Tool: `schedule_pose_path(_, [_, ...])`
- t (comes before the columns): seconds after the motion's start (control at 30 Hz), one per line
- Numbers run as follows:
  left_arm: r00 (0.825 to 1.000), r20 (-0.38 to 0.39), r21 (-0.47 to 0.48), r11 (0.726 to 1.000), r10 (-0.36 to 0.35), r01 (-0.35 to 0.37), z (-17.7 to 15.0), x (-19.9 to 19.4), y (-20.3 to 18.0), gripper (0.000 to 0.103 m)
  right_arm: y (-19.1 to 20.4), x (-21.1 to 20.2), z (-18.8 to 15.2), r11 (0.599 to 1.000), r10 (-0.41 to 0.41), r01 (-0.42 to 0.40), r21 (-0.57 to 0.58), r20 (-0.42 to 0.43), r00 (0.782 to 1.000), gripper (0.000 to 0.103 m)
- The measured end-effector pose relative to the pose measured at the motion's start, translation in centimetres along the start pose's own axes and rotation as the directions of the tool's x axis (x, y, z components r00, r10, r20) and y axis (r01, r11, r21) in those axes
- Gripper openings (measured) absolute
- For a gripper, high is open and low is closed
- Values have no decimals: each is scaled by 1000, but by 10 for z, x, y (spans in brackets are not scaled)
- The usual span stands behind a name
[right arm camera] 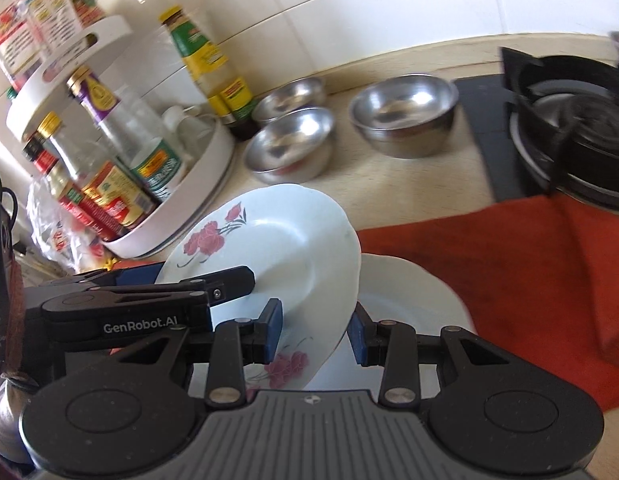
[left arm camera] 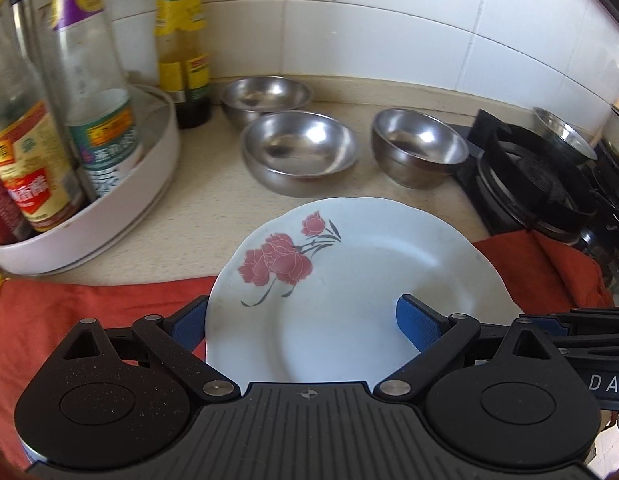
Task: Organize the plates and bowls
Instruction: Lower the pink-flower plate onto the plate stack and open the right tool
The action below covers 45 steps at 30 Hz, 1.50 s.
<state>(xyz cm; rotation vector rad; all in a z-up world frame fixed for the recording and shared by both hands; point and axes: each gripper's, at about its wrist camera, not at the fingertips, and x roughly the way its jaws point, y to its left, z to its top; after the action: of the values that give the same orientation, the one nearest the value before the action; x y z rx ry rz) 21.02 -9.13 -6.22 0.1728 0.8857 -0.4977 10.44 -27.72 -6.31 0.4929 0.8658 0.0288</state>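
Observation:
A white plate with red flowers [left arm camera: 349,276] is held tilted above the red cloth [left arm camera: 69,320]. My left gripper [left arm camera: 305,320] has one blue pad over its face and one under its rim, shut on it. In the right wrist view the same plate [right arm camera: 277,248] stands tilted, with the left gripper [right arm camera: 197,284] gripping its left edge. My right gripper [right arm camera: 315,332] straddles the plate's lower rim with a gap at both pads, open. A second flowered plate [right arm camera: 405,304] lies beneath on the cloth. Steel bowls [left arm camera: 299,148] [left arm camera: 419,148] [left arm camera: 265,96] sit behind on the counter.
A white two-tier rack of sauce bottles [right arm camera: 121,148] stands at the left, its lower tray [left arm camera: 157,184] close to the plate. A gas stove burner [left arm camera: 537,184] is at the right with a steel cup [left arm camera: 565,136] behind it. Tiled wall behind.

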Motion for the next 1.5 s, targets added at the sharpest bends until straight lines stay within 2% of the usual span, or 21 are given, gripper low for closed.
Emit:
schedule_pose_path(0.27, [999,-19,50,998,-44,45,-3,8,-37,98,-30,-21,-11,998,-40,40,41,7,999,37])
schedule_pose_path(0.5, [997,-38,62,996,-62,65,-8,12,-53,99,-44,-30,-19,997,-56,56,44,-7,998,37])
schedule_pose_path(1.17, [995,-81,10,999,-52,53,-33,9,-49,99,-41,-27,-33,998,-35,30,-49,-88,996,37])
schedule_pose_path(1.5, [995,-91,12,999,-45,47,-39,10,-51,99,-34,-28,-34,988,-93,83,-131,-77,993,38])
